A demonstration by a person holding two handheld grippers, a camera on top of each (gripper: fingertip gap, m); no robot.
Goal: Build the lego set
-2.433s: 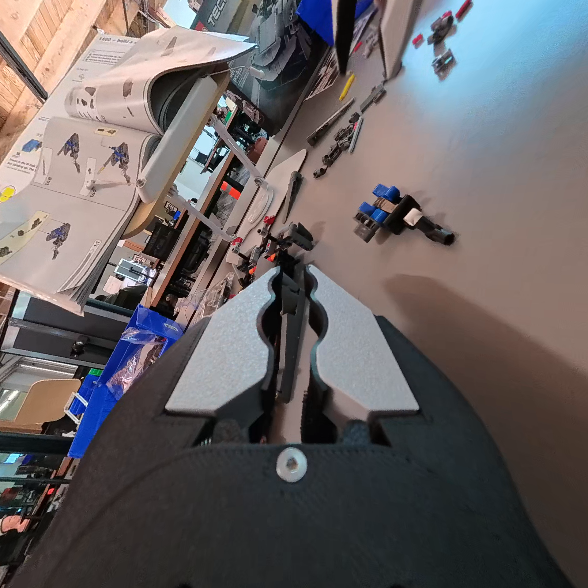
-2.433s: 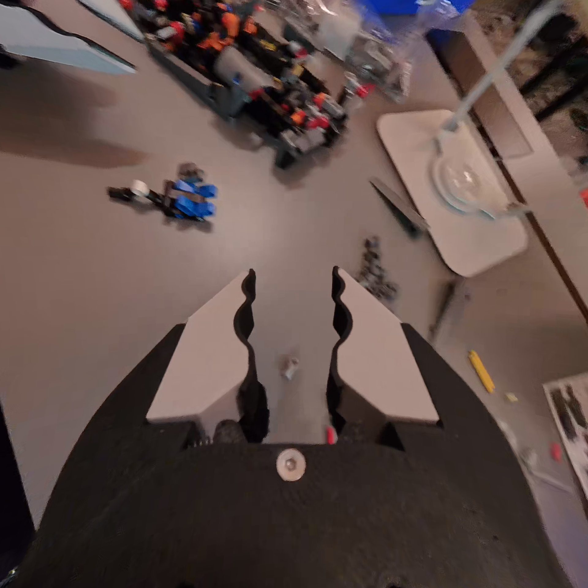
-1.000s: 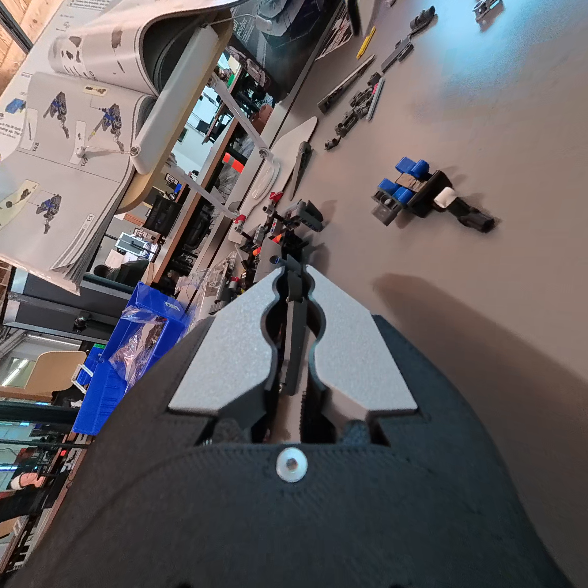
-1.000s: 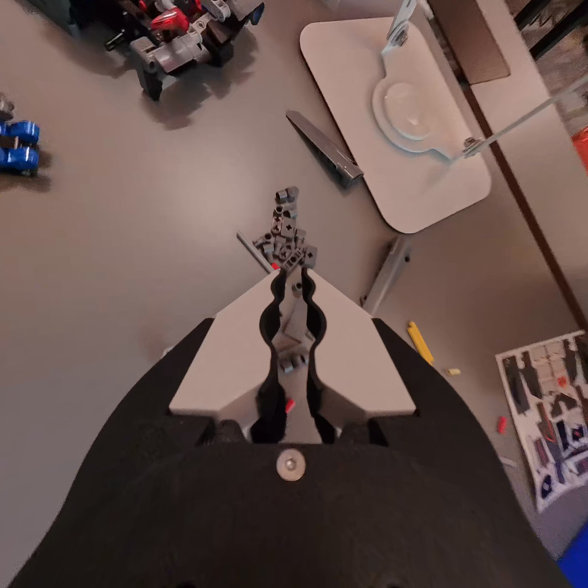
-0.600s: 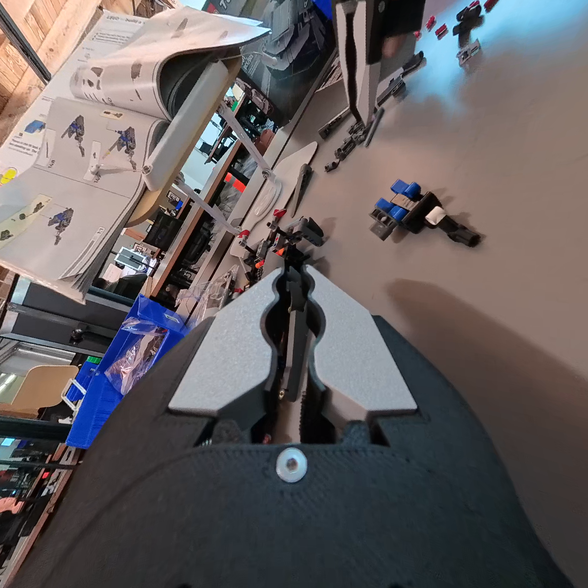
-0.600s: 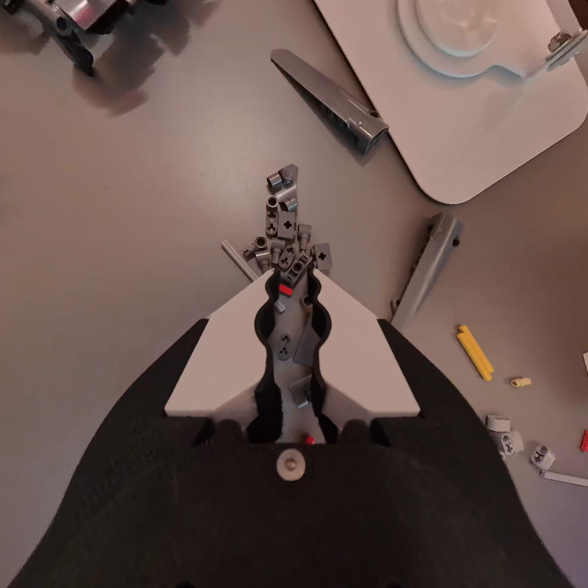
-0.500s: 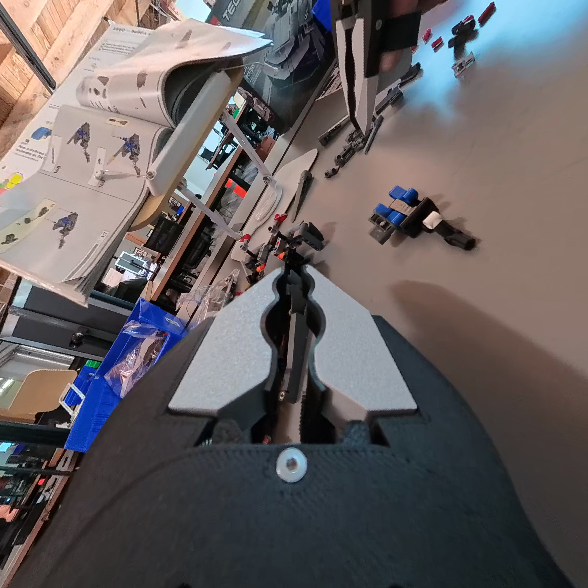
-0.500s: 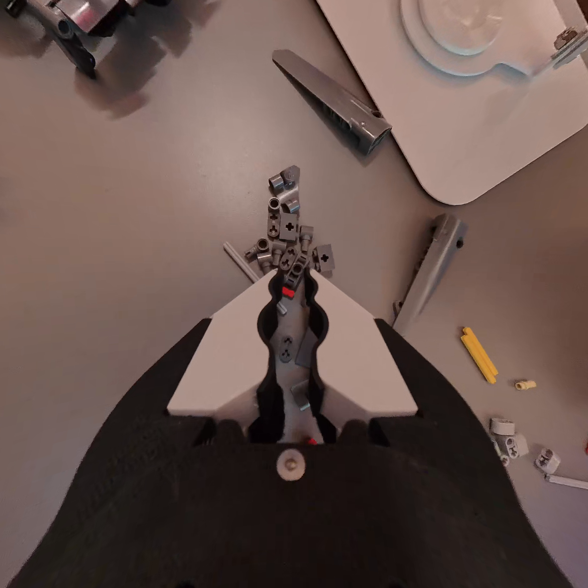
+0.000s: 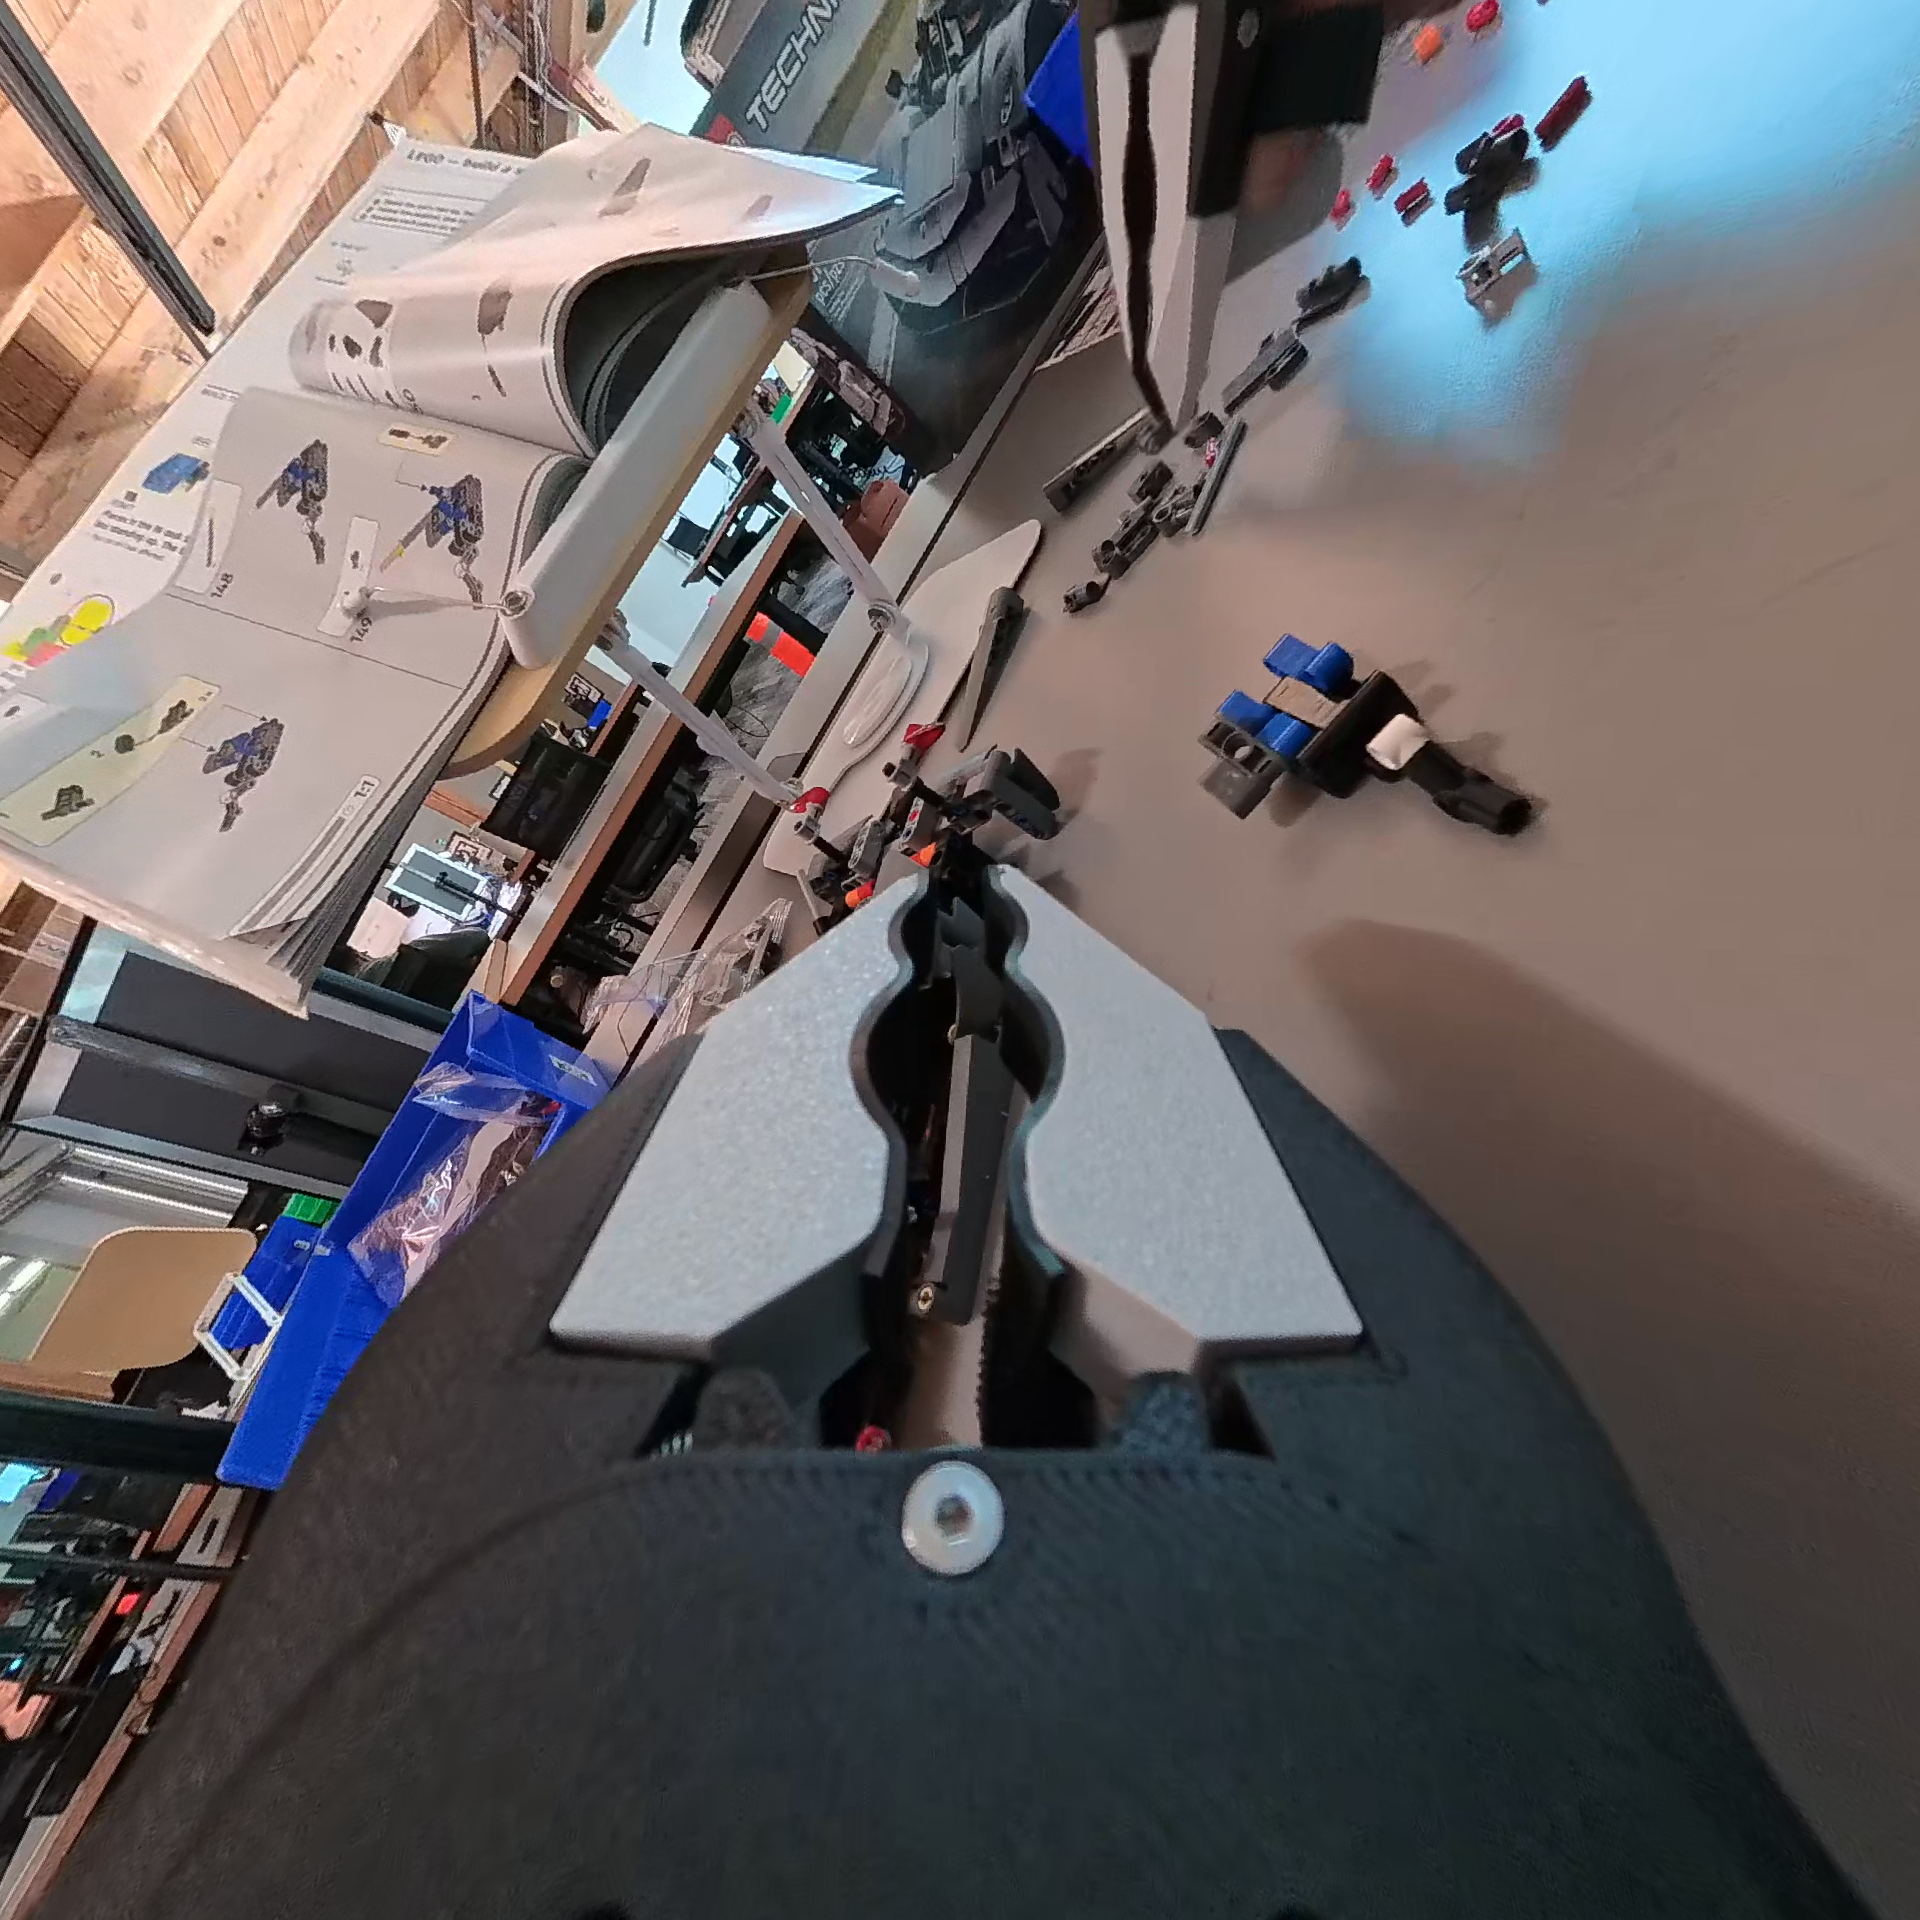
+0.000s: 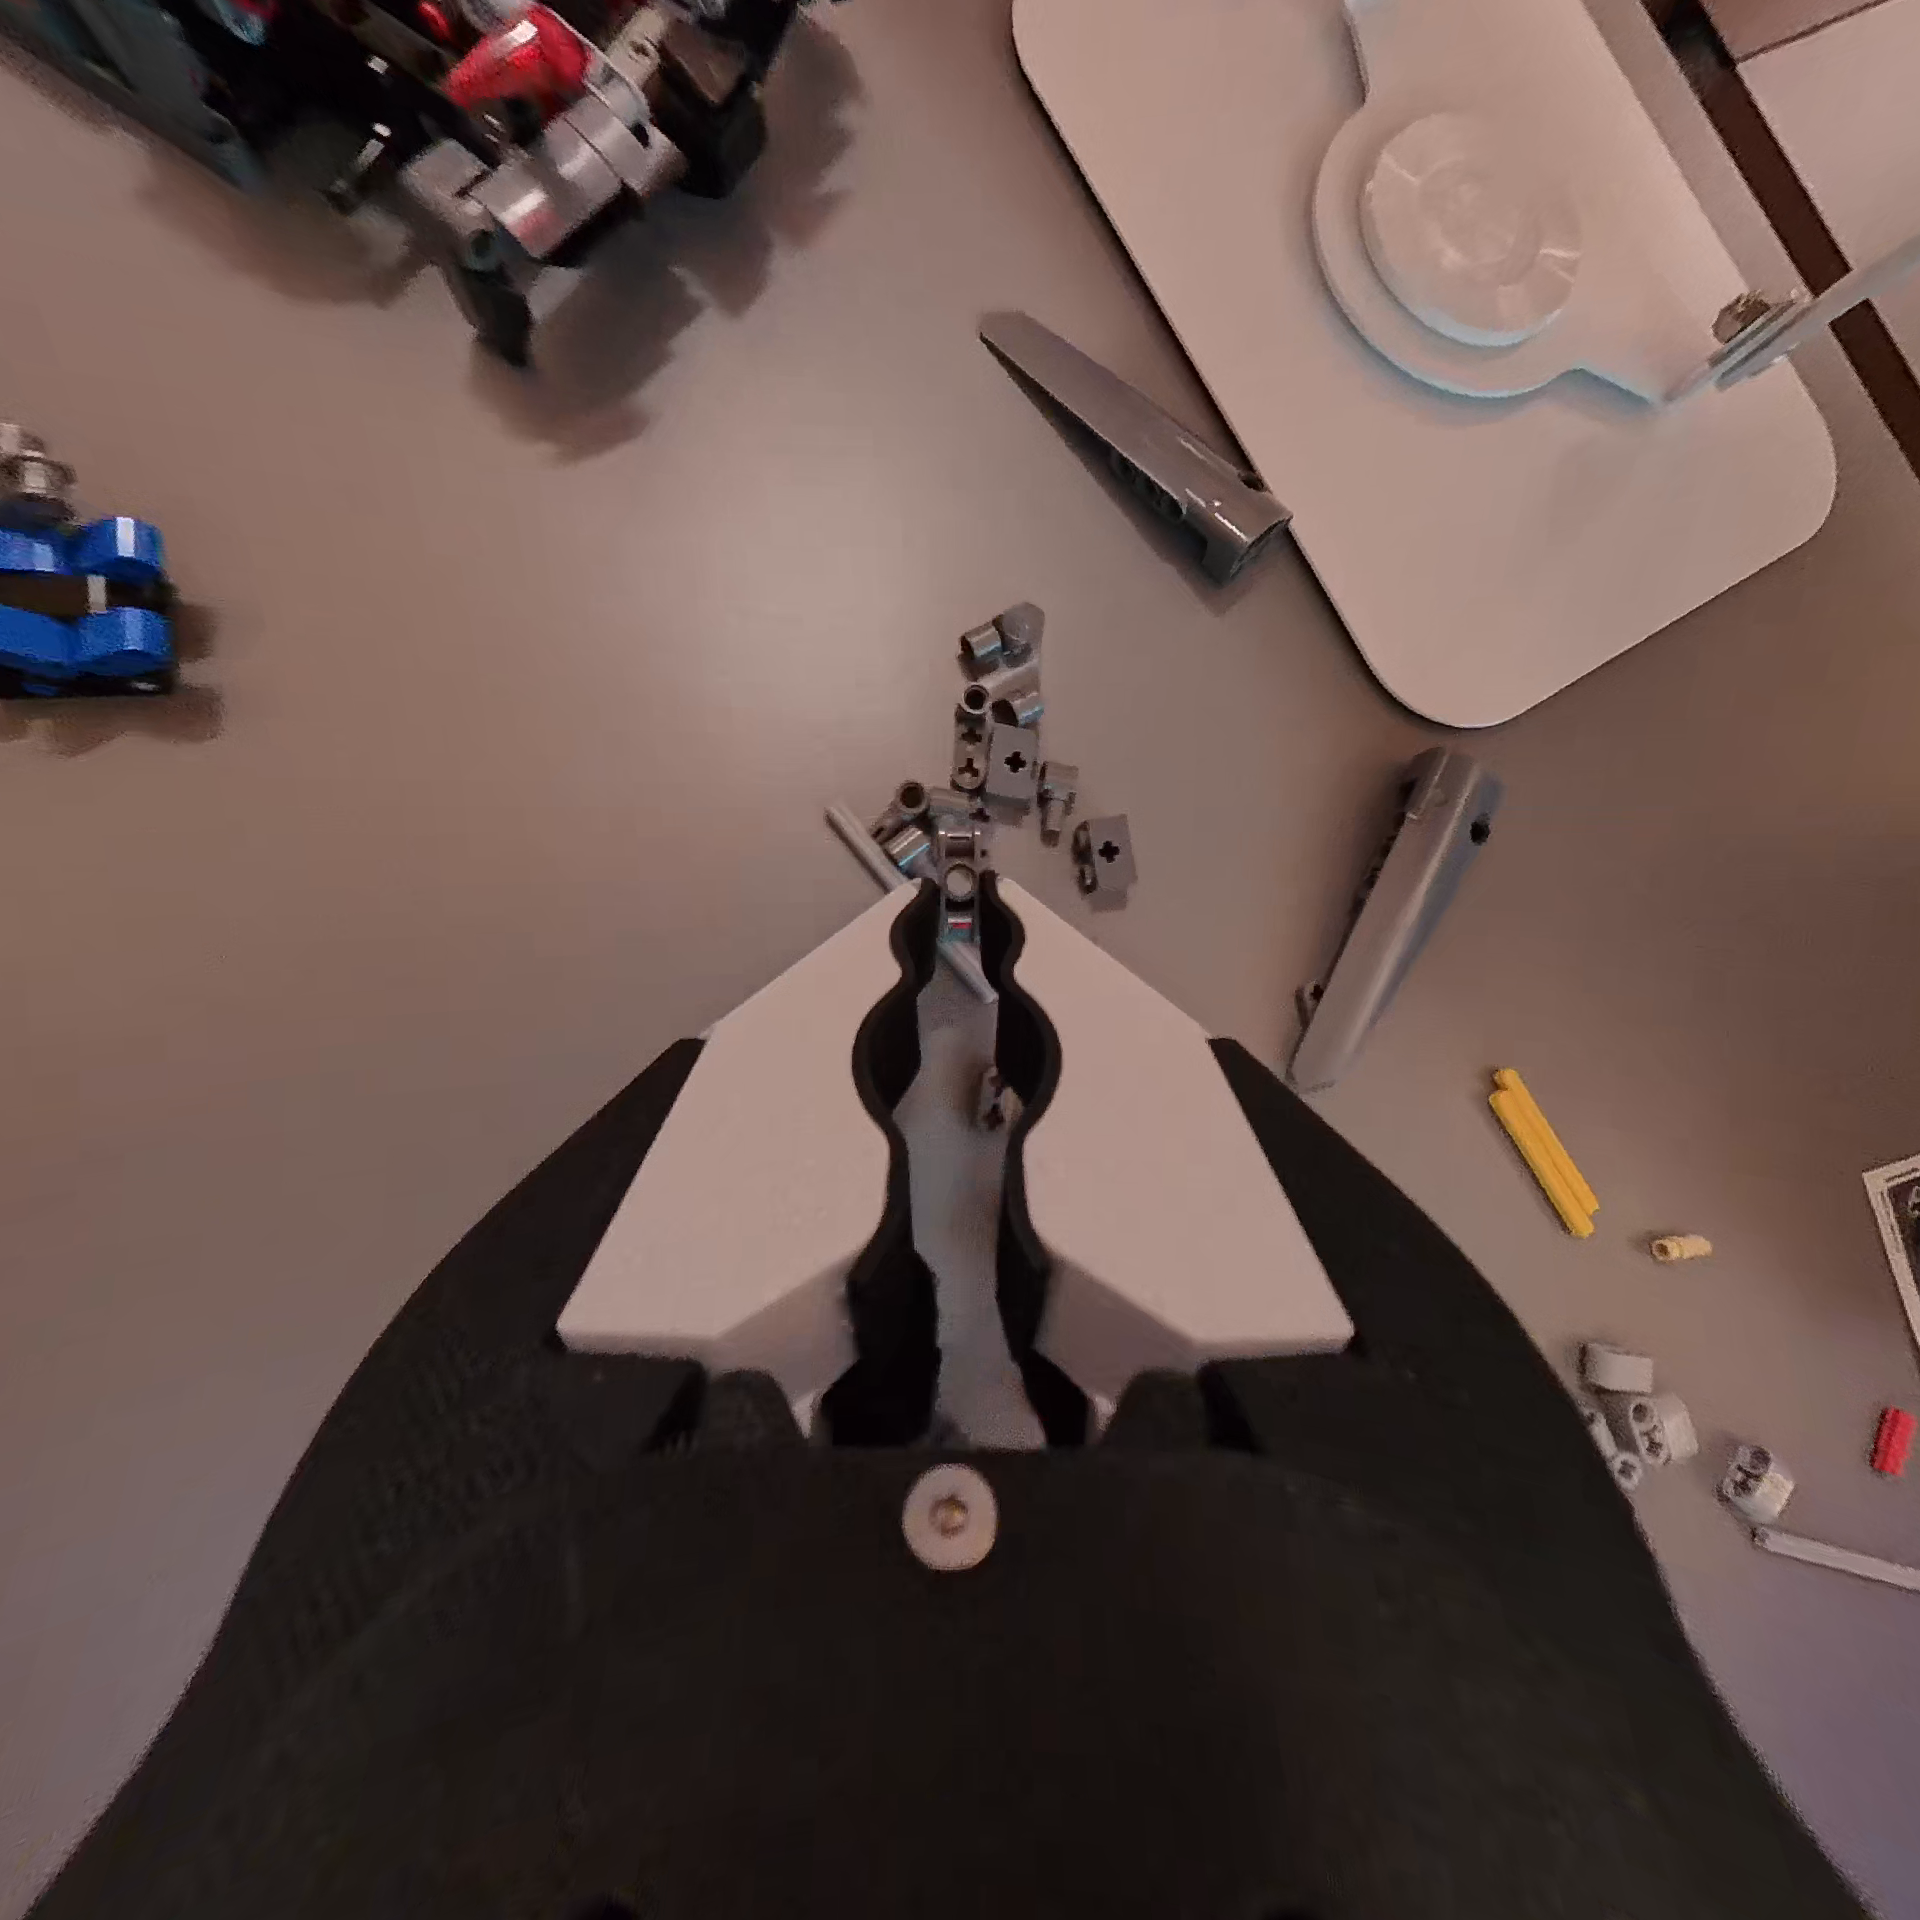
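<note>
The step in hand looks like picking a small part from the loose pile of dark grey plastic connector pieces [image 10: 997,758] on the grey-brown matte tabletop [image 10: 623,623]: the right gripper [image 10: 958,891] has its jaws nearly together, clenched on a small dark grey connector piece with a red end [image 10: 958,896] right at the near edge of that pile, with a thin light grey axle rod [image 10: 914,902] lying slantwise under the tips. The left gripper [image 9: 956,906] is clenched on a long flat black beam [image 9: 971,1132] that belongs to the partly built black, grey and red model [image 9: 956,805] lying just ahead of it. Next, I judge, the pinched piece must be lifted clear without dragging neighbours, then carried to the model, whose exact socket I cannot tell
</note>
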